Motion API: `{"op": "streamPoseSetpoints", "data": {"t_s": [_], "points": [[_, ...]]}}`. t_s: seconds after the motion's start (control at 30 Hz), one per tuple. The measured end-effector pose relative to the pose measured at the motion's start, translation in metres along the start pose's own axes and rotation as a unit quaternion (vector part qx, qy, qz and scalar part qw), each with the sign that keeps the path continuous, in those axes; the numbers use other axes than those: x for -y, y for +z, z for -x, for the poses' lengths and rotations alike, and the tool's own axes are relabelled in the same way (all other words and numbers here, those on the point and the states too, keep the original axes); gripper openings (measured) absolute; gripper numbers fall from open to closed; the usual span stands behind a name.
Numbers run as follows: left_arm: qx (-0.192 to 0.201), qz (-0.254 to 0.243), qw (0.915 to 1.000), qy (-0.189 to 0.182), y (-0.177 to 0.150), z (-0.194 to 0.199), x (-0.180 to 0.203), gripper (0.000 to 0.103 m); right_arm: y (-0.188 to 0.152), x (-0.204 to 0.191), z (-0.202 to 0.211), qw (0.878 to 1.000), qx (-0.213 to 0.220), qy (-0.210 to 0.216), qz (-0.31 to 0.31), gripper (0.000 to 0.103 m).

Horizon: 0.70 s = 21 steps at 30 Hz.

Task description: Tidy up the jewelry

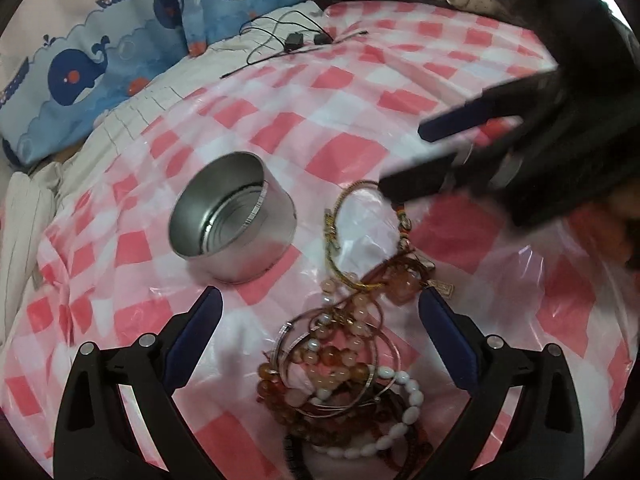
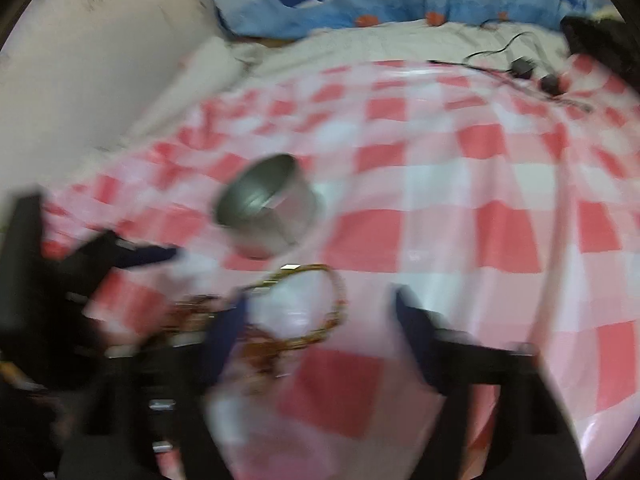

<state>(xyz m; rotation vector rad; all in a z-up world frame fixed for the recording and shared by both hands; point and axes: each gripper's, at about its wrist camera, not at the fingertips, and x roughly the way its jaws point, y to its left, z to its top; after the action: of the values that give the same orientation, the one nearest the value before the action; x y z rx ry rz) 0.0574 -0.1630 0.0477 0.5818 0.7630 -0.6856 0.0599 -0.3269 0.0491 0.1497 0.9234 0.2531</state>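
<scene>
Your left gripper (image 1: 320, 300) hangs with its jaws spread wide and nothing pressed between them; the jewelry pile (image 1: 344, 364) lies on the checked cloth (image 1: 352, 92) in the gap between its two fingers, a tangle of amber and pink beads, thin wire bangles and a string of white beads nearest the camera. Just past the left fingertip stands the tin (image 1: 234, 216), open end up and with nothing in it, clear of the pile. Ahead of the right fingertip a gold cord bracelet (image 1: 352, 216) lies flat on the cloth, its near end running into the pile. Your right gripper (image 1: 424, 156) comes in from the far right of that view, jaws apart, its lower fingertip over the bracelet's far rim; whether it touches the cord cannot be told. Its own view is blurred, but the jaws there stand wide with only cloth between them, the bracelet lying just ahead of its left finger and the tin beyond that. Black cables (image 1: 288, 36) lie well beyond, near the whale-print pillows (image 1: 80, 76).
</scene>
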Motion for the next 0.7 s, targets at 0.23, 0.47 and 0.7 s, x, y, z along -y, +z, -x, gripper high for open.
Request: {"op": "streamPoseSetpoints", "data": {"t_s": [0.23,0.47,0.7], "points": [[-0.011,0.003,0.9999,0.004,-0.012,0.008,-0.007,0.095,-0.004,-0.007,-0.013,0.997,-0.017,0.071,-0.002,0.006],[-0.006,-0.003,1.0000,-0.005,-0.016,0.018,-0.012,0.095,0.000,0.030,0.063,0.949,0.106,0.286,-0.084,0.006],[0.016,-0.005,0.9997,-0.018,0.000,0.016,-0.006,0.095,-0.002,0.028,0.050,0.947,0.070,0.298,-0.103,0.006]]}}
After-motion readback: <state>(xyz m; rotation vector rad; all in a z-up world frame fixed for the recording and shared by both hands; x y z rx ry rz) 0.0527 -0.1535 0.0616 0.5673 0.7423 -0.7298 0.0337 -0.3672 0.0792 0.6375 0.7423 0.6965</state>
